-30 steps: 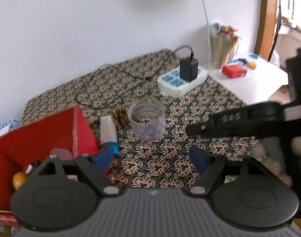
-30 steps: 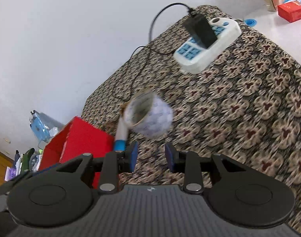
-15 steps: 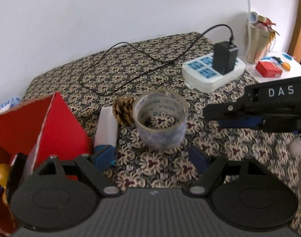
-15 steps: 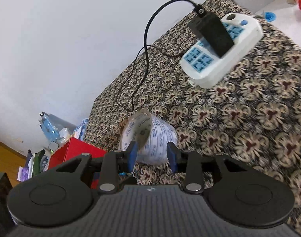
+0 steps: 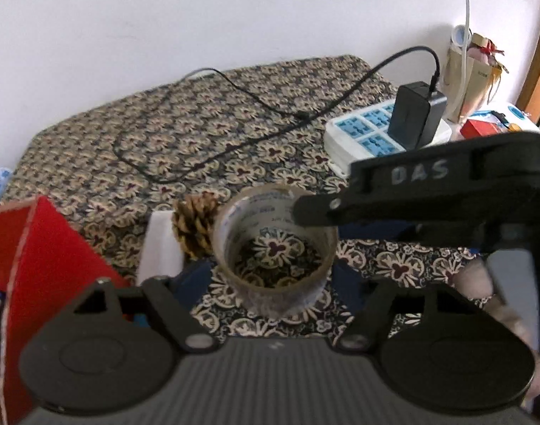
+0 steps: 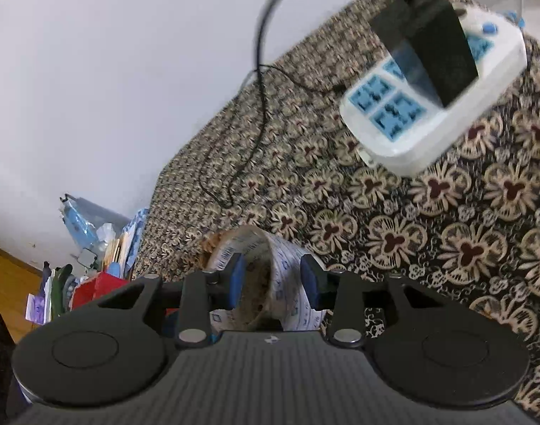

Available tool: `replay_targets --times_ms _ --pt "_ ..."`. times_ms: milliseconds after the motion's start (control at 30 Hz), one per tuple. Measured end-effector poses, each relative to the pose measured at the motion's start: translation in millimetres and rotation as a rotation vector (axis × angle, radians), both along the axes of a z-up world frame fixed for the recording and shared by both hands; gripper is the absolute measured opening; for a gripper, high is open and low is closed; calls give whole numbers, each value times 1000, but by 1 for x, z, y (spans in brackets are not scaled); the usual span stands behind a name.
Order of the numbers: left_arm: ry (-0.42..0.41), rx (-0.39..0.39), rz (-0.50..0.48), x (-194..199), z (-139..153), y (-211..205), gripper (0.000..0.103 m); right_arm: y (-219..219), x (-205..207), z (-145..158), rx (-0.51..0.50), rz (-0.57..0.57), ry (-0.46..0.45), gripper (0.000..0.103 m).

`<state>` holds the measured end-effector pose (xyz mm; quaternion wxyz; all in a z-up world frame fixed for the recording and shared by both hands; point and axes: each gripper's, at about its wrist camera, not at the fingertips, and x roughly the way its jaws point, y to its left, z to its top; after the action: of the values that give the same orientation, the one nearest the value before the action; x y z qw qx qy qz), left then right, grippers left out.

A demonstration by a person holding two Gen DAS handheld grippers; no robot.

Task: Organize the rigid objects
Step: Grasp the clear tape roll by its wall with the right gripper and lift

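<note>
A roll of clear tape [image 5: 273, 248] stands on its end on the patterned cloth [image 5: 213, 141]. My left gripper [image 5: 271, 283] is open, its blue pads on either side of the roll's near half, apart from it. My right gripper [image 6: 273, 279] is open and comes in from the right; its left pad sits over the tape roll's [image 6: 287, 283] hollow and its right pad outside the wall. In the left wrist view the right gripper's [image 5: 411, 209] finger reaches over the rim. A pine cone [image 5: 195, 226] and a white tube [image 5: 160, 248] lie just left of the roll.
A red box [image 5: 46, 255] stands at the left with small items inside. A white power strip [image 5: 383, 134] with a black adapter [image 6: 426, 46] and a trailing cable [image 5: 185, 173] lies at the back right. A white wall runs behind the table.
Both grippers have closed in on the tape roll. The left one now has it between its fingers, and the right one's fingers now straddle the roll's wall.
</note>
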<state>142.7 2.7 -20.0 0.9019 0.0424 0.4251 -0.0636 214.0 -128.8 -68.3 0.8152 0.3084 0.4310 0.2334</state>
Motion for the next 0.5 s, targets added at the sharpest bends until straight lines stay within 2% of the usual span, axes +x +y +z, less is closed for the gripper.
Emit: replay_targets --times_ms 167,500 --pt "-7 2 -1 1 -1 0 69 -5 0 -11 25 -11 45 19" --pt "-15 14 -36 -15 3 -11 67 -32 -29 -14 61 -15 49 18"
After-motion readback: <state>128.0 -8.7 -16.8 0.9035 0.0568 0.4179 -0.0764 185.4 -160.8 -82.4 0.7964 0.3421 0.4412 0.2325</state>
